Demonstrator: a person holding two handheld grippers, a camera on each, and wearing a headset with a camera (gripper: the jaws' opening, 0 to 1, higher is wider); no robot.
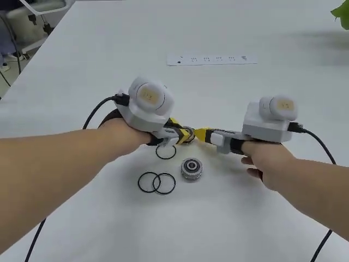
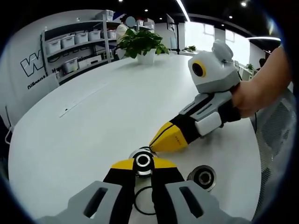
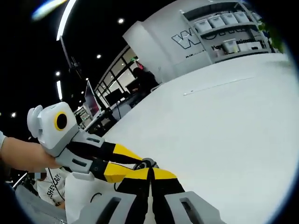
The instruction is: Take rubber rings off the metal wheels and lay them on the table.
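The left gripper (image 2: 143, 166) clamped a wheel (image 2: 143, 160); the right gripper (image 2: 156, 143), tips closed, touched its rim. Rings (image 1: 156, 183) and a second wheel (image 1: 191, 168) lay nearby on the table (image 1: 245, 218); shelves (image 2: 77, 44) stood behind.

The surface (image 1: 262, 33) is smooth, matt white, with a soft sheen under the ceiling lights. The left tongs (image 2: 143, 164) and right tongs (image 3: 148, 171) have smooth, plastic-looking pale grey shells, faintly glossy, and matt black and yellow jaws. The held wheel (image 2: 143, 158) and the loose wheel (image 1: 191, 168) are bright, polished metal with darker centres, the rubber rings (image 1: 156, 182) on the surface are thin and dull black, and the cable (image 1: 98, 112) has a smooth black sheath.
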